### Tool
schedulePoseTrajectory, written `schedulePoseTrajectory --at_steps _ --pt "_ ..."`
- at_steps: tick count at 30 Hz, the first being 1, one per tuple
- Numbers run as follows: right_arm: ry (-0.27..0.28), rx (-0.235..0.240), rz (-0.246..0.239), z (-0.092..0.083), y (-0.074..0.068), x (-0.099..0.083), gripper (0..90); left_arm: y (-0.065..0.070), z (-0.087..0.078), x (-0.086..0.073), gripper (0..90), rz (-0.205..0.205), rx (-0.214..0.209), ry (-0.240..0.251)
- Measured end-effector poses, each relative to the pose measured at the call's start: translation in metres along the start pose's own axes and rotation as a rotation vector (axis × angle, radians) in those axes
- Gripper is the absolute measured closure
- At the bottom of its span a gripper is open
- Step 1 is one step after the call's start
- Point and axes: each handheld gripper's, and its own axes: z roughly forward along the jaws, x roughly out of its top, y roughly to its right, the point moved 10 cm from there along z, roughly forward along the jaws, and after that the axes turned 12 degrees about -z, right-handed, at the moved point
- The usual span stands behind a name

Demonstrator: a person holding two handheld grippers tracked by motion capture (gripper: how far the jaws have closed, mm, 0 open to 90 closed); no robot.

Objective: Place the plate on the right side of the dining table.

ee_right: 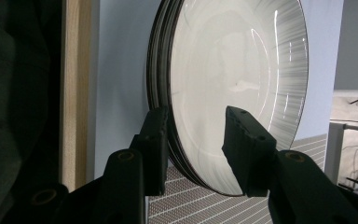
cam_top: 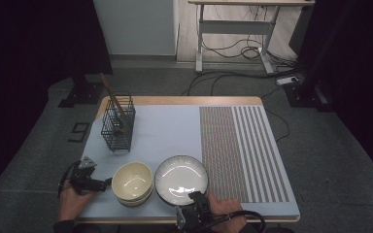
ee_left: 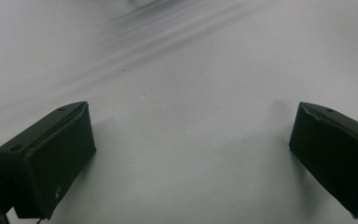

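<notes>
A round white plate [cam_top: 181, 177] with a grey streaked rim lies at the near edge of the table. In the right gripper view the plate [ee_right: 233, 56] looks like the top of a small stack. My right gripper [cam_top: 197, 196] reaches in from the near edge and straddles the near rim. In its own view the right gripper [ee_right: 196, 116] has one jaw under the rim and one over the plate face, with a gap still showing. My left gripper [cam_top: 108, 183] lies to the left of the stacked cream bowls [cam_top: 132, 180]. The left gripper [ee_left: 191, 154] stands open over a pale surface.
A black wire basket [cam_top: 118, 126] with a wooden utensil [cam_top: 111, 94] leaning out of it stands at the back left. A striped placemat [cam_top: 243, 150] covers the right half of the table. The wooden table edge [ee_right: 77, 93] runs close beside the plate.
</notes>
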Motion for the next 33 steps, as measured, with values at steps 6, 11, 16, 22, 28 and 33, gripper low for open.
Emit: schedulePoseTrajectory --at_steps 6,11,16,22,28,33 --pt "-0.014 -0.003 -0.029 0.0004 -0.0015 0.0018 66.4 0.0 0.0 0.0001 0.0 0.0 -0.001 0.0" --pt "-0.021 0.004 -0.063 0.0003 -0.0049 0.0032 74.4 0.0 0.0001 0.0001 0.0 0.0 -0.002 0.0" --pt "-0.026 0.018 -0.076 -0.0002 -0.0049 0.0038 77.0 0.0 0.0002 0.0002 0.0 0.0 -0.002 0.0" --pt "-0.025 0.037 -0.075 -0.0004 -0.0045 0.0052 79.3 0.0 0.0002 0.0002 0.0 0.0 -0.002 0.0" --pt "-0.037 0.047 -0.101 0.002 -0.0012 0.0081 80.6 0.0001 0.0002 0.0002 0.0 0.001 -0.003 -0.001" --pt "-0.036 0.053 -0.092 0.0053 -0.0005 0.0094 80.5 0.0 0.0003 0.0003 0.0 0.001 -0.004 0.0"
